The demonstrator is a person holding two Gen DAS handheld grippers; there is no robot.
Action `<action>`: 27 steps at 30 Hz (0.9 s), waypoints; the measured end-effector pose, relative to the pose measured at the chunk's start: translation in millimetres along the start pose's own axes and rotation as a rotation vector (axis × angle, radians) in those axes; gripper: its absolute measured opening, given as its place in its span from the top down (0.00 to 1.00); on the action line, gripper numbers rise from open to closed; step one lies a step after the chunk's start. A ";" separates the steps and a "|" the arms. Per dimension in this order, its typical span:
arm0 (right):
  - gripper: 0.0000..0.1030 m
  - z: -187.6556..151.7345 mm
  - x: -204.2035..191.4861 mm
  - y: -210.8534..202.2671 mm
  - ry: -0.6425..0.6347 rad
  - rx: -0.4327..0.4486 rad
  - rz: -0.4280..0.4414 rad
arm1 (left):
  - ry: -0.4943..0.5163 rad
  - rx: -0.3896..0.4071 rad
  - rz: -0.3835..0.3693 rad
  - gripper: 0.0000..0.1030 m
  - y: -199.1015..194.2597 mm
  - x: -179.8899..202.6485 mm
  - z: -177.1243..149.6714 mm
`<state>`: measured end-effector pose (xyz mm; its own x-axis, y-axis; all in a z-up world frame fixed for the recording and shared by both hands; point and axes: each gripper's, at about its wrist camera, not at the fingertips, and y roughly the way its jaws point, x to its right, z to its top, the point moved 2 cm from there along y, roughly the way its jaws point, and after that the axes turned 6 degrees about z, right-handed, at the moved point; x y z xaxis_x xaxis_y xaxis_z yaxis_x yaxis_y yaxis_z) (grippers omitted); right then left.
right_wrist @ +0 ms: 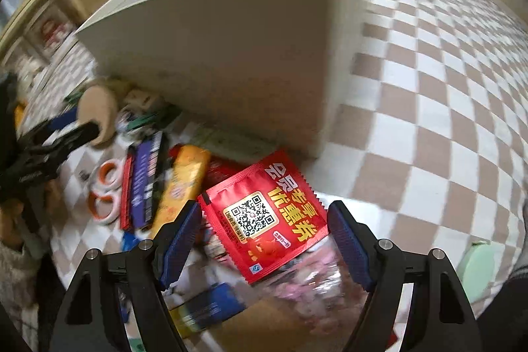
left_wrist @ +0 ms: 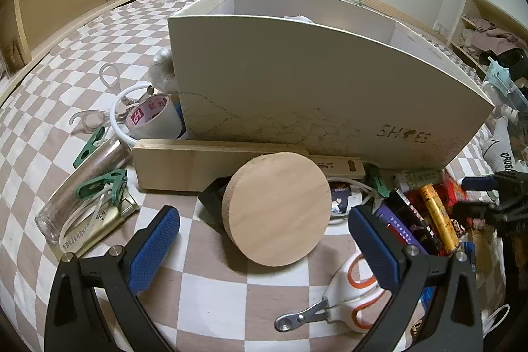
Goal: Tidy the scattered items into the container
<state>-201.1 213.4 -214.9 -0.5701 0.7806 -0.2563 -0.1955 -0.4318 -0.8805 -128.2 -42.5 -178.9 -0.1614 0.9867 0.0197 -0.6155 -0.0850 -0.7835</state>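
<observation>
Meanwhile both tongs gape wide: left tongs (left_wrist: 264, 240) straddle one wooden disc (left_wrist: 280, 210) without touching; right tongs (right_wrist: 265, 240) frame one red sachet (right_wrist: 264, 213), near one shoebox (left_wrist: 316, 88).

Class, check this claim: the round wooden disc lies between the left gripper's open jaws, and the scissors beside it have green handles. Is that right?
Not quite. The scissors have orange handles, not green, as the left wrist view shows. The rest holds: the round wooden disc lies between the left gripper's open jaws.
</observation>
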 end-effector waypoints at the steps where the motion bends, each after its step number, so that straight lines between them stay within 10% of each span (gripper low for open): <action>1: 0.24 0.0 4.4 -1.0 0.017 0.005 -0.013 | -0.001 -0.001 0.000 0.00 0.5 -0.1 0.0; 17: 0.24 5.7 3.8 12.6 -0.136 -0.041 -0.029 | -0.001 -0.014 0.008 0.00 2.9 -1.8 -2.5; 27: 0.43 -1.2 -8.3 10.7 -0.136 -0.040 -0.026 | -0.007 -0.037 0.026 0.00 9.3 -2.9 -3.5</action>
<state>-197.5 202.8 -222.6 -0.6683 0.7221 -0.1790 -0.1815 -0.3917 -0.9020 -130.8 -45.7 -188.4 -0.1822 0.9833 0.0035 -0.5825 -0.1051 -0.8060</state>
